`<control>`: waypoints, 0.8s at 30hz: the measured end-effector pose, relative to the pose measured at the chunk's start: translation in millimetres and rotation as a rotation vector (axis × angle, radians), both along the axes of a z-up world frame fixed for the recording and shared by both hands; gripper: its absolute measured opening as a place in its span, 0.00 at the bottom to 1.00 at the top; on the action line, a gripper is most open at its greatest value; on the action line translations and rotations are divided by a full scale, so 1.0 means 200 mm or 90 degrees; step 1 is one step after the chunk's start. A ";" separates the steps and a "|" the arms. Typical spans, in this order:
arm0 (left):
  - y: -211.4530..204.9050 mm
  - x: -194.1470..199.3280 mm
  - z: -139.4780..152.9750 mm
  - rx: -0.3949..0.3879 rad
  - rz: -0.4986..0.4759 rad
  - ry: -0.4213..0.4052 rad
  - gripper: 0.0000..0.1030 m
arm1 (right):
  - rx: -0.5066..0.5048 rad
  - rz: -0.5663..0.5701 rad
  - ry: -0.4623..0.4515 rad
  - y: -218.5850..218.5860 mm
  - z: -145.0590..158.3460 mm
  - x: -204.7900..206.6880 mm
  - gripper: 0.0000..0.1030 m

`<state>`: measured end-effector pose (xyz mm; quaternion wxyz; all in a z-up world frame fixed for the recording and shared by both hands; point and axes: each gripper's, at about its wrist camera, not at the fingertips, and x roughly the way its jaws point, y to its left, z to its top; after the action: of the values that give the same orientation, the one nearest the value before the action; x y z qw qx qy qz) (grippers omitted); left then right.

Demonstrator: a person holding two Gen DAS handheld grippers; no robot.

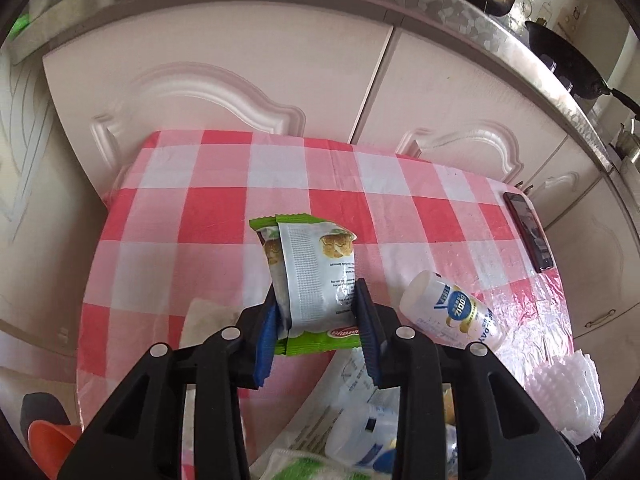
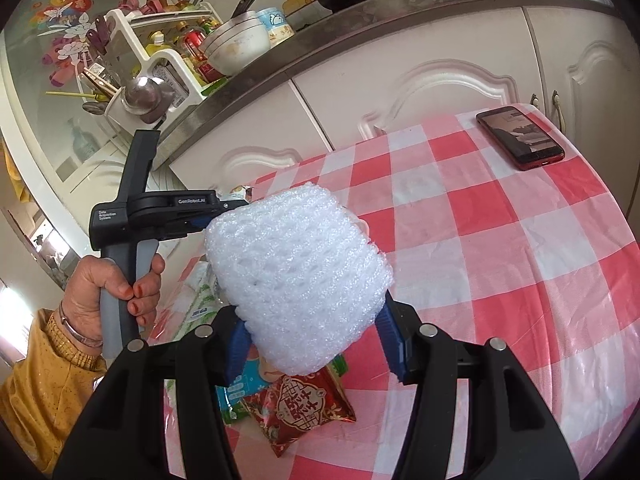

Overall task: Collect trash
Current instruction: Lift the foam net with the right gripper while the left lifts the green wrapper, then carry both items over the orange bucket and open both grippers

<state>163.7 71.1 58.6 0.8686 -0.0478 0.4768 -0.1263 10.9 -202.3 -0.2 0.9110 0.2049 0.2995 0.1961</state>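
Aloft: snack wrapper (image 1: 316, 280) in left gripper (image 1: 318, 320), foam net (image 2: 298, 284) in right gripper (image 2: 314, 340).

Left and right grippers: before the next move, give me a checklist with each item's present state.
1. Left gripper shut on the green snack wrapper: ok.
2. Right gripper shut on the white foam net: ok.
3. Wrapper lifted off the checked tablecloth: cannot tell.
4. Phone lying away from both grippers: ok.
5. Table free of trash: not ok; white bottle and red foil packet remain.
6. Bin or bag to drop into in view: cannot tell.
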 end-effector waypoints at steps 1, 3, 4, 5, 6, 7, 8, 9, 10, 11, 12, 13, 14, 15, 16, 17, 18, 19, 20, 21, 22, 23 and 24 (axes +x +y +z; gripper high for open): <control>0.03 -0.04 0.02 -0.005 0.001 -0.007 0.36 | -0.005 0.003 -0.003 0.02 0.01 -0.01 0.54; 0.10 -0.11 0.05 -0.015 0.005 -0.016 0.36 | -0.012 0.010 -0.007 0.06 0.04 -0.03 0.54; 0.14 -0.16 0.06 -0.020 0.009 -0.020 0.36 | -0.016 0.015 -0.009 0.08 0.05 -0.05 0.54; 0.18 -0.21 0.06 -0.025 0.013 -0.023 0.36 | -0.019 0.021 -0.010 0.11 0.06 -0.05 0.54; 0.23 -0.26 0.06 -0.032 0.018 -0.024 0.36 | -0.026 0.030 -0.011 0.14 0.07 -0.07 0.54; 0.28 -0.30 0.06 -0.036 0.023 -0.025 0.36 | -0.031 0.036 -0.012 0.17 0.07 -0.08 0.54; 0.33 -0.36 0.06 -0.040 0.029 -0.027 0.36 | -0.035 0.044 -0.014 0.20 0.08 -0.09 0.54; 0.37 -0.40 0.05 -0.045 0.034 -0.027 0.36 | -0.038 0.052 -0.015 0.23 0.09 -0.10 0.54; 0.44 -0.46 0.04 -0.052 0.042 -0.026 0.36 | -0.043 0.066 -0.015 0.28 0.10 -0.12 0.54; 0.50 -0.52 0.02 -0.056 0.053 -0.024 0.36 | -0.046 0.078 -0.015 0.33 0.11 -0.13 0.54; 0.55 -0.56 0.01 -0.059 0.061 -0.023 0.36 | -0.051 0.094 -0.014 0.39 0.12 -0.15 0.54; 0.62 -0.62 -0.01 -0.064 0.072 -0.021 0.36 | -0.054 0.109 -0.015 0.43 0.13 -0.16 0.54; 0.68 -0.68 -0.03 -0.067 0.083 -0.020 0.36 | -0.059 0.128 -0.014 0.50 0.13 -0.18 0.54; 0.75 -0.73 -0.04 -0.065 0.096 -0.018 0.36 | -0.064 0.148 -0.013 0.56 0.14 -0.19 0.54; 0.82 -0.79 -0.06 -0.064 0.110 -0.017 0.36 | -0.073 0.174 -0.009 0.65 0.13 -0.21 0.54; 0.89 -0.85 -0.09 -0.068 0.127 -0.013 0.36 | -0.080 0.197 -0.005 0.74 0.13 -0.22 0.54; 0.96 -0.89 -0.12 -0.073 0.141 -0.008 0.36 | -0.087 0.224 -0.002 0.83 0.13 -0.23 0.54; 1.03 -0.95 -0.15 -0.075 0.159 -0.004 0.36 | -0.094 0.247 0.001 0.91 0.12 -0.25 0.54; 1.09 -1.00 -0.18 -0.073 0.177 -0.002 0.36 | -0.103 0.272 0.004 0.99 0.12 -0.26 0.54; 1.16 -1.05 -0.20 -0.074 0.195 0.000 0.36 | -0.108 0.295 0.007 1.08 0.11 -0.27 0.54; 1.24 -1.11 -0.25 -0.079 0.222 0.007 0.36 | -0.110 0.326 0.012 1.18 0.11 -0.28 0.54; 1.31 -1.15 -0.28 -0.085 0.239 0.013 0.36 | -0.114 0.347 0.014 1.26 0.12 -0.29 0.54; 1.36 -1.18 -0.31 -0.090 0.254 0.018 0.36 | -0.123 0.365 0.012 1.34 0.12 -0.30 0.54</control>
<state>-73.2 343.1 -3.4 0.8640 -0.2038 0.4601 0.0157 -50.1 64.8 23.9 0.8309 0.0258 0.3708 0.4141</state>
